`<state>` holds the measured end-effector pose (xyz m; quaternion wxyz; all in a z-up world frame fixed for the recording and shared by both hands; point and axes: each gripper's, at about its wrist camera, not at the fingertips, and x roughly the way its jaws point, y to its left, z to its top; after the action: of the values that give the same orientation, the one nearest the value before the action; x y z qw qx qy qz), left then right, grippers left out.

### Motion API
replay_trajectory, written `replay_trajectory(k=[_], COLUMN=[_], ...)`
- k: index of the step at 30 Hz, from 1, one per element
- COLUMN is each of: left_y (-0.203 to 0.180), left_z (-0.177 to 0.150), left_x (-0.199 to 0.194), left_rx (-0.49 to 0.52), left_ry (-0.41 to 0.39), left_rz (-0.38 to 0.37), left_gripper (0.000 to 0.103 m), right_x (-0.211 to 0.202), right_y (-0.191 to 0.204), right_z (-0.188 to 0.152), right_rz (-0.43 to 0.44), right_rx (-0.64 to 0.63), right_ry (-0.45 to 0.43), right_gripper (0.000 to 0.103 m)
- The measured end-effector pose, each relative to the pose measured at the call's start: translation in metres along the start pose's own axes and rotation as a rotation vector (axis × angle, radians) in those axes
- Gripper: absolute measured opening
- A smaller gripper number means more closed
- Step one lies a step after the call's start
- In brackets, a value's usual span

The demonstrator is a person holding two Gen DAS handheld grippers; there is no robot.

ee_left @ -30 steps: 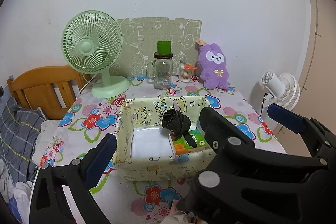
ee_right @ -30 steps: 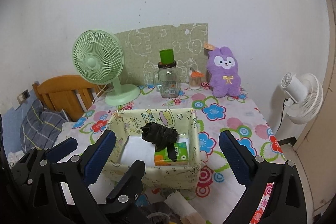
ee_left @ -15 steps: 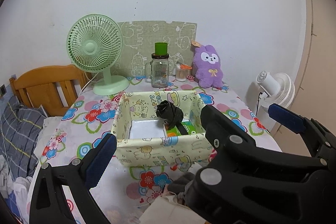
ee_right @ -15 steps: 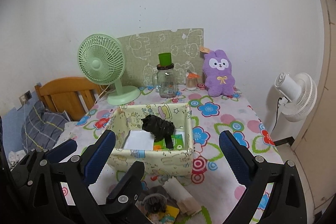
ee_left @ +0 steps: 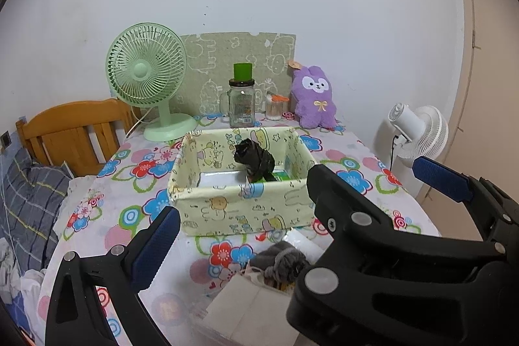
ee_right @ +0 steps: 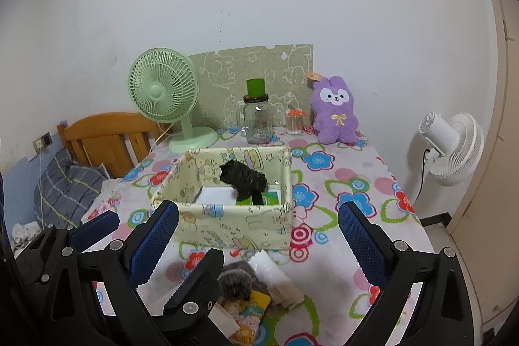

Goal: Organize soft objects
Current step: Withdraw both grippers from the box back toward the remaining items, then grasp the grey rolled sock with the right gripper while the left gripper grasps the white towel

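Observation:
A pale yellow fabric basket (ee_left: 246,209) (ee_right: 233,226) stands mid-table. Inside it lie a black crumpled bundle (ee_left: 254,159) (ee_right: 243,180), a white pack (ee_left: 217,179) and a green pack (ee_right: 271,198). In front of the basket lies a small pile: a grey knitted item (ee_left: 282,260) (ee_right: 235,279), a white tissue pack (ee_right: 267,268) and a beige pouch (ee_left: 249,310). My left gripper (ee_left: 292,203) is open and empty, above the pile. My right gripper (ee_right: 259,235) is open and empty, held back from the basket.
At the table's back stand a green desk fan (ee_left: 147,80), a glass jar with a green cup (ee_left: 241,102), a small cotton-swab jar (ee_left: 274,107) and a purple plush bunny (ee_left: 314,98). A white floor fan (ee_left: 418,132) is right of the table, a wooden chair (ee_left: 74,132) left.
Both grippers have pulled back and away from the basket, so it looks smaller. The pile at the table's front has come into view. Both stay open.

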<state>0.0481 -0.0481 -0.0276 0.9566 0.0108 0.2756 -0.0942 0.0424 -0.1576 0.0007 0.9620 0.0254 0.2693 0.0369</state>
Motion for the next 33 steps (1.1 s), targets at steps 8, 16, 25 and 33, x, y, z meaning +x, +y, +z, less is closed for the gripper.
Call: replay_trajectory(k=[8, 16, 25, 33], left_y=[0.0, 0.001, 0.01, 0.02], left_z=[-0.018, -0.034, -0.052, -0.063], left_x=[-0.002, 0.001, 0.012, 0.026], left_rx=[-0.005, -0.016, -0.02, -0.049], left_ry=[0.009, 0.031, 0.076, 0.117], left_rz=[-0.018, -0.02, -0.01, -0.012], left_gripper=[0.103, 0.103, 0.103, 0.103], right_x=[-0.006, -0.003, 0.01, 0.028], right_y=[-0.001, 0.0, 0.006, 0.013], right_z=[-0.019, -0.035, -0.053, -0.063], right_rz=[0.01, 0.025, 0.039, 0.047], right_rx=[0.003, 0.011, 0.011, -0.006], right_ry=[-0.008, 0.015, 0.059, 0.088], right_gripper=[0.1, 0.1, 0.1, 0.099])
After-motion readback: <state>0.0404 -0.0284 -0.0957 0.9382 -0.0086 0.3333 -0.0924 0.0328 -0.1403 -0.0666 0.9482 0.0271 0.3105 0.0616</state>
